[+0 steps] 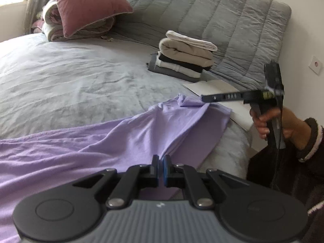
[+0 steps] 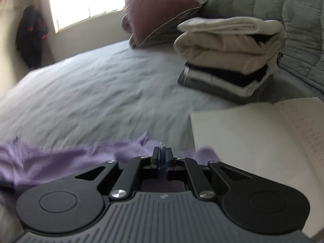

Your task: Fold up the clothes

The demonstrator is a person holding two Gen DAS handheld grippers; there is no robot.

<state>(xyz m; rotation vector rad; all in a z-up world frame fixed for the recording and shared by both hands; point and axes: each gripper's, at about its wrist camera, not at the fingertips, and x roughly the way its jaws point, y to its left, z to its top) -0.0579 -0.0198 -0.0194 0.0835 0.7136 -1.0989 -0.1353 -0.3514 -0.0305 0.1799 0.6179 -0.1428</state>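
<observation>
A lilac garment [image 1: 113,139] lies stretched across the grey bed, its right part lifted into a ridge. My left gripper [image 1: 161,159] is shut on a fold of that lilac cloth near the bed's front edge. The right gripper [image 1: 203,97] shows in the left wrist view, held by a hand [image 1: 269,121], its tips pinching the garment's far corner. In the right wrist view the right gripper [image 2: 162,151] is shut with a thin edge of the lilac garment [image 2: 60,160] between its fingers. That view is blurred.
A stack of folded clothes [image 1: 182,56] sits by the grey quilted headboard [image 1: 222,20]. An open book [image 2: 263,141] lies on the bed [image 1: 70,77] to the right of the garment. A maroon pillow [image 1: 87,4] and rolled bedding rest at the back left.
</observation>
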